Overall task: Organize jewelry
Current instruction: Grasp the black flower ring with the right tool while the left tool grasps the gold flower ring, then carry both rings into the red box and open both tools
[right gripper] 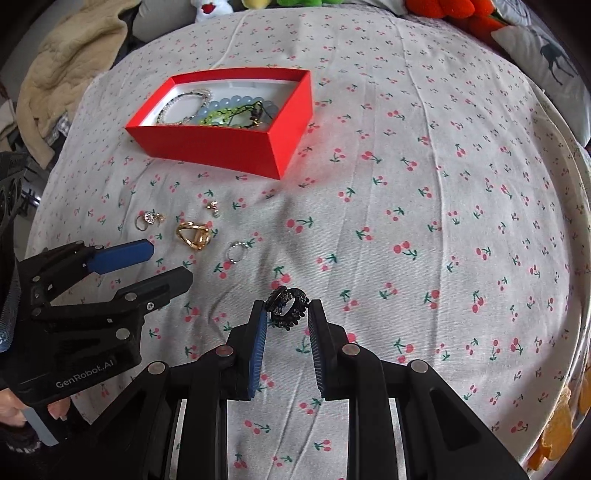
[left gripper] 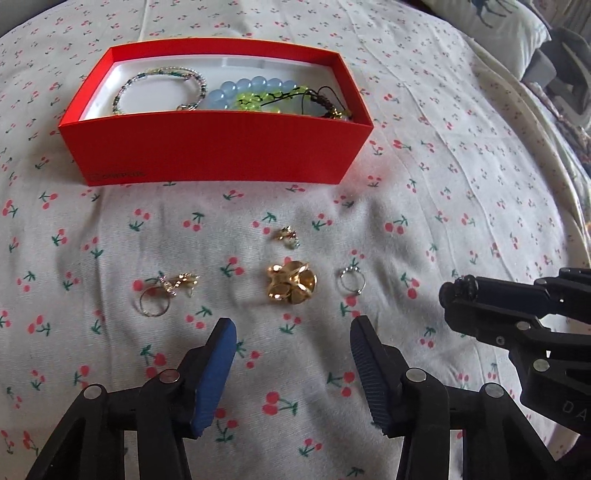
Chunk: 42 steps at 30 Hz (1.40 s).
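Observation:
A red box (left gripper: 221, 151) (right gripper: 221, 147) on the cherry-print sheet holds beaded bracelets (left gripper: 243, 90). In front of it lie loose pieces: a chunky gold piece (left gripper: 291, 282) (right gripper: 194, 234), a silver ring (left gripper: 351, 280) (right gripper: 236, 251), a small gold stud (left gripper: 288, 236) and a thin ring with gold bits (left gripper: 162, 291) (right gripper: 147, 219). My left gripper (left gripper: 293, 325) (right gripper: 170, 264) hangs open just short of the gold piece, nothing between its fingers. My right gripper (right gripper: 287, 312) (left gripper: 458, 291) is shut on a black beaded ring (right gripper: 287, 304), lifted off the sheet to the right of the loose pieces.
The bed sheet (right gripper: 406, 184) stretches wide to the right of the box. A deer-print pillow (right gripper: 546, 55) lies at the far right, a beige blanket (right gripper: 66, 66) at the far left, plush toys (right gripper: 436, 7) along the back edge.

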Tool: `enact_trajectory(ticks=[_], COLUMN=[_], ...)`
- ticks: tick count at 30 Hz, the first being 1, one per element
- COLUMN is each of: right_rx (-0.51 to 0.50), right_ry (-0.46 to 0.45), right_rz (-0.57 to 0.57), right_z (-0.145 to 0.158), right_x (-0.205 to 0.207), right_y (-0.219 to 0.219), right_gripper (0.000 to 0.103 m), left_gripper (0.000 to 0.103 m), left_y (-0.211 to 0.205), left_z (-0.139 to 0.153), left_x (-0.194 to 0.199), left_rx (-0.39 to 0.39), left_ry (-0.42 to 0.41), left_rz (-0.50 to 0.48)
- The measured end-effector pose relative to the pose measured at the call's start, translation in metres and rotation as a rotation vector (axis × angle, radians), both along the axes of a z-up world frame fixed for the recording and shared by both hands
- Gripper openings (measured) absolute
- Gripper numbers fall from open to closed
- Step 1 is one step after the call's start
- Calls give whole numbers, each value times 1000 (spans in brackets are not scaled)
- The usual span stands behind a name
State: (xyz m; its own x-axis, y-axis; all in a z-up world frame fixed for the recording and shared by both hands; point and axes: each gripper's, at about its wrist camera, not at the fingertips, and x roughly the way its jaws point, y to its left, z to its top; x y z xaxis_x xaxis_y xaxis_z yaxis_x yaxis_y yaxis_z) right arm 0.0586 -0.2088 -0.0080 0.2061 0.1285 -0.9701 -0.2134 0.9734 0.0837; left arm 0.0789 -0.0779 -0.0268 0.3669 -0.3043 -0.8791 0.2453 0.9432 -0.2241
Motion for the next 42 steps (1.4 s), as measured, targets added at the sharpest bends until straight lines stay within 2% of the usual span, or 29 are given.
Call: enact_trajectory(ticks=[9, 14, 27, 42], right_rx=[3, 6, 8, 76], right_ry=[7, 9, 7, -57], right_rz=[-34, -42, -43, -72], right_z=[0, 0, 0, 23], right_x=[-3, -3, -1, 25], right_y=[-24, -27, -22, 9], right_gripper=[24, 24, 24, 24], left_gripper=[39, 22, 22, 22], left_y=[-10, -11, -1, 52], left_z=[-7, -10, 5, 42], left_x=[15, 18, 12, 19], left_rx=[-3, 3, -5, -67], left_ry=[-6, 5, -19, -71], left_rz=[57, 86, 99, 199])
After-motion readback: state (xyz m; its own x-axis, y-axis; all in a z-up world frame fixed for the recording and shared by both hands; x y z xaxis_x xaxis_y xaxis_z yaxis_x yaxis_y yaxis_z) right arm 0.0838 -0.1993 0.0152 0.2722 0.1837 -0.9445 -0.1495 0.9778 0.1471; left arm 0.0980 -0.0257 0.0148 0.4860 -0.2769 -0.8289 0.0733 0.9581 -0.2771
